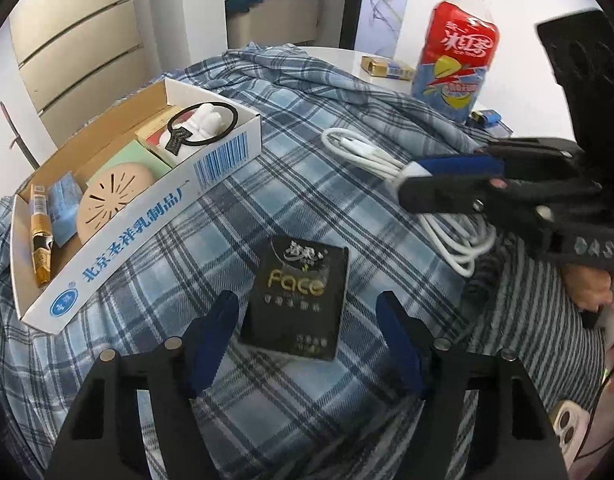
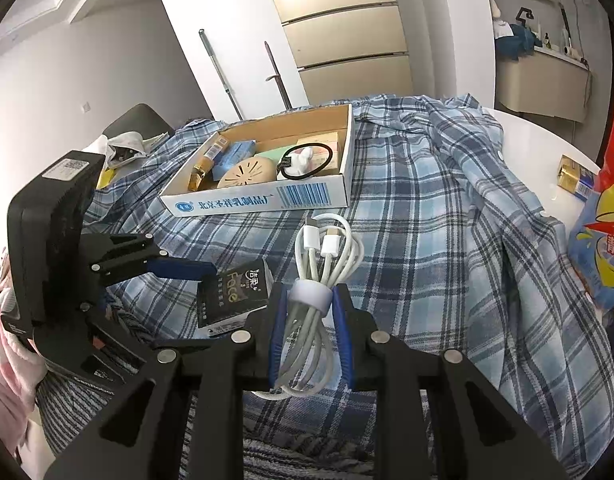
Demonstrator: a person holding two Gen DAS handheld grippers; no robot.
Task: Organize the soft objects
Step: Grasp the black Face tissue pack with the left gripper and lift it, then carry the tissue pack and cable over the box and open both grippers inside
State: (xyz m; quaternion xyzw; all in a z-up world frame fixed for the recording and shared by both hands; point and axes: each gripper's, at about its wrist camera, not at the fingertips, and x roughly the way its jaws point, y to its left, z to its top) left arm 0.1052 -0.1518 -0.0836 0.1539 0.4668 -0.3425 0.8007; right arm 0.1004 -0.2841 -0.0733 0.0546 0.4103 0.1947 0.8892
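Left gripper point(image 1: 307, 344) straddles tissue pack point(image 1: 297, 298), jaws apart, angled downward.

Tissue pack point(image 1: 297, 300) on shirt point(image 1: 267, 184), box point(image 1: 147, 208) to its left, cable point(image 1: 387, 160) right

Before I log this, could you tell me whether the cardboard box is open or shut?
Open: the cardboard box has no lid on, and its contents show from above.

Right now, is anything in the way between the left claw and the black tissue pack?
No. The black tissue pack lies on the plaid cloth between the left gripper's open fingers, with nothing between them. The right gripper, clamped on the white cable, stays off to the side.
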